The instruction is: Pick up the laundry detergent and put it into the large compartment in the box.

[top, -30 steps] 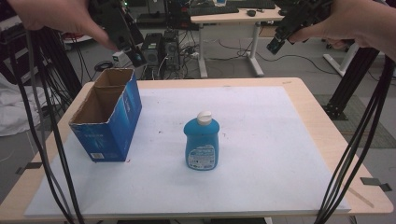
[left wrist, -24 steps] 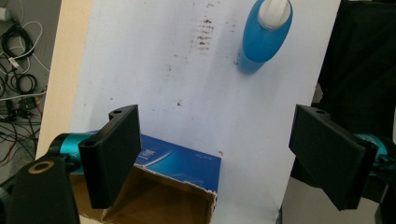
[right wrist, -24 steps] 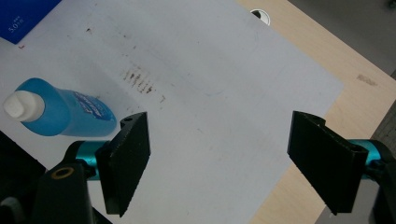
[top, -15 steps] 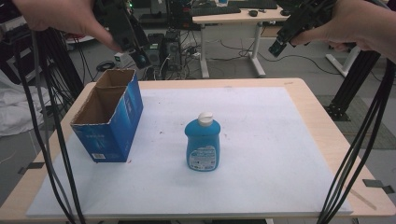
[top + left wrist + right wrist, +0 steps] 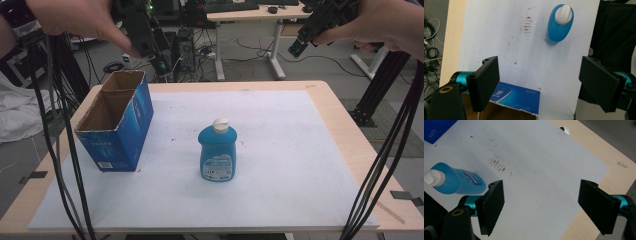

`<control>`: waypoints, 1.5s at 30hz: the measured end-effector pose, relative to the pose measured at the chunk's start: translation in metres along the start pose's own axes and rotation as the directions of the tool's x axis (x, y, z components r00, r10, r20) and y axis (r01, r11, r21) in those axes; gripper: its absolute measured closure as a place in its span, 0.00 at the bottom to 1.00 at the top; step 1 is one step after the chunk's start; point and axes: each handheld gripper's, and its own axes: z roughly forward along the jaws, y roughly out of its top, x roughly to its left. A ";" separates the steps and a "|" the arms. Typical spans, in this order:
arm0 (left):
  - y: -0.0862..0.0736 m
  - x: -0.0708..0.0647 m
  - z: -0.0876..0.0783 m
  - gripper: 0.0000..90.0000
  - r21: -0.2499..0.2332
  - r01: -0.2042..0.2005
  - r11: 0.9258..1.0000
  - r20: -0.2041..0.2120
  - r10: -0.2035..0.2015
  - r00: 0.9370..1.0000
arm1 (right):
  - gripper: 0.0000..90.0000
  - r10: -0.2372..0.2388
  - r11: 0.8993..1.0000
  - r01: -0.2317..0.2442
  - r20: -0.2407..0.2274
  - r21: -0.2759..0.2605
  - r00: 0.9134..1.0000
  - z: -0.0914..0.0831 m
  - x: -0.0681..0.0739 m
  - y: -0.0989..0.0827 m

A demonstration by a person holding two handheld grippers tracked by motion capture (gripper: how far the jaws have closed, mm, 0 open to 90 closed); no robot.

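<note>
Left claw point(image 5: 540, 82): I hold it high over the far left corner of the desk point(image 5: 345, 125), jaws spread wide, nothing between them and nothing touched.
Right claw point(image 5: 541, 206): I hold it high past the far right corner, jaws just as wide, gripping nothing.
Bottle point(image 5: 218, 150): blue, white cap, upright on the white mat point(image 5: 280, 150), well below both claws and roughly midway between them; in the left gripper view it sits far ahead of the jaws, in the right gripper view out beyond the left jaw.
Box point(image 5: 117, 122): blue carton, open top, directly beneath my left claw, its torn rim showing between the jaws in the left gripper view; well apart from the right claw.
Cables point(image 5: 65, 165): black, trailing down from each claw off the near edge of the desk.
</note>
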 end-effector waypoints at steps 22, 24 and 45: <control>0.027 -0.017 0.046 0.19 -0.002 -0.086 0.996 0.078 0.086 0.993 | 0.23 -0.001 1.000 0.001 -0.015 -0.006 1.000 0.005 0.001 -0.003; 0.030 -0.020 0.053 0.19 0.003 -0.097 0.995 0.089 0.096 0.991 | 0.23 -0.008 1.000 0.008 -0.016 -0.006 1.000 0.006 0.000 -0.004; 0.042 -0.038 0.117 0.19 0.047 -0.122 0.991 0.153 0.114 0.982 | 0.23 -0.014 1.000 0.013 -0.027 -0.011 1.000 0.009 0.003 -0.008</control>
